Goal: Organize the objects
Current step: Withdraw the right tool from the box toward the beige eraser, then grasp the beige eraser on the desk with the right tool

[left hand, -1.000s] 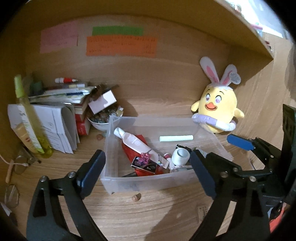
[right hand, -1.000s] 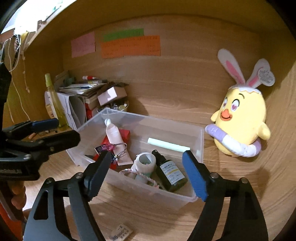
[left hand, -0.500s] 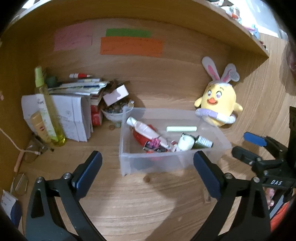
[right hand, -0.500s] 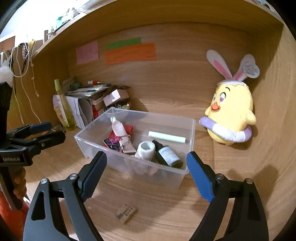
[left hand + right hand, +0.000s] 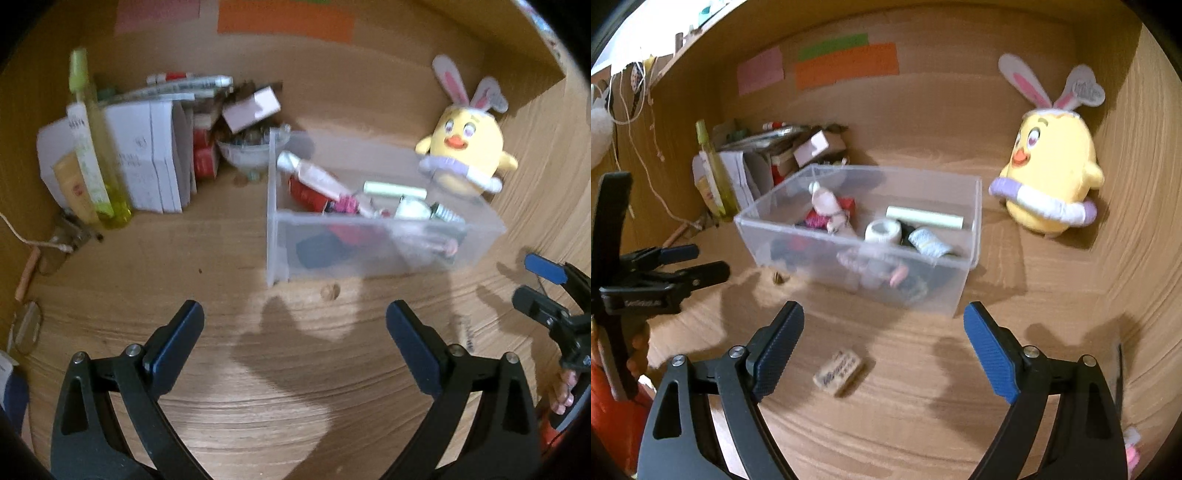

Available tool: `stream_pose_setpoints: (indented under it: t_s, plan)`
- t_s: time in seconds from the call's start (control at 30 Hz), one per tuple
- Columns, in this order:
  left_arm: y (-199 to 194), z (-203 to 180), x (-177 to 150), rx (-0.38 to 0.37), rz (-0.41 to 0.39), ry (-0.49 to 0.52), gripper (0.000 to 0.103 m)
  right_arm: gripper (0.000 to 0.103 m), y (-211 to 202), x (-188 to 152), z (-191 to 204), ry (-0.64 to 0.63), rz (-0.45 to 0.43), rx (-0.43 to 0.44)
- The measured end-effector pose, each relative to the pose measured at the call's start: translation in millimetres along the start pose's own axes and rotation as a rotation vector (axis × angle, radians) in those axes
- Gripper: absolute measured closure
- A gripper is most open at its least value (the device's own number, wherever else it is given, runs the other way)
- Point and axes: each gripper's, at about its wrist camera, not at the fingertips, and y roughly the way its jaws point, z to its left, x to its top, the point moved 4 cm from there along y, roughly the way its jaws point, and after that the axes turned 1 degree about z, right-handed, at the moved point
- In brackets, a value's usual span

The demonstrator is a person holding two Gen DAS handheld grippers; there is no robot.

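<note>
A clear plastic bin (image 5: 373,254) (image 5: 849,258) stands on the wooden desk. It holds a white tube (image 5: 314,173), a red box, a pale green stick (image 5: 923,218), a tape roll (image 5: 882,230) and a small dark bottle. My left gripper (image 5: 293,314) hovers open over bare wood in front of the bin, nothing between its fingers. My right gripper (image 5: 882,312) is open too, short of the bin's near wall. A small eraser (image 5: 838,373) lies on the desk below and between its fingers, untouched. A small brown bit (image 5: 330,291) sits by the bin's front.
A yellow plush chick (image 5: 465,147) (image 5: 1052,173) with rabbit ears sits right of the bin. At the back left stand a yellow-green bottle (image 5: 92,147), stacked papers and books (image 5: 147,162) and a bowl (image 5: 247,151). Glasses (image 5: 26,328) and a cord lie at far left.
Both grippers have drawn back from the bin and sunk toward the desk, so the bin now sits farther off. Their jaws stand a little wider than a second ago.
</note>
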Motion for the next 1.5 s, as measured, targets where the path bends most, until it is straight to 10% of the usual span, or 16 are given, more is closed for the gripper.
stream_pose_setpoints:
  t_s: [0.33,0.53,0.97,1.5]
  plan:
    - [32,-19,-1,0.011,0.046,0.076,0.029,0.017,14,-31,16,0.004,0.08,0.031]
    - [50,-22,5,-0.014,0.095,0.075,0.053,0.039,21,-42,30,-0.048,0.116,0.012]
    - [61,-27,9,-0.043,0.126,0.067,0.064,0.072,40,-52,38,-0.067,0.16,0.012]
    - [57,-39,7,-0.006,0.069,0.127,0.091,0.076,38,-47,34,-0.046,0.123,0.012]
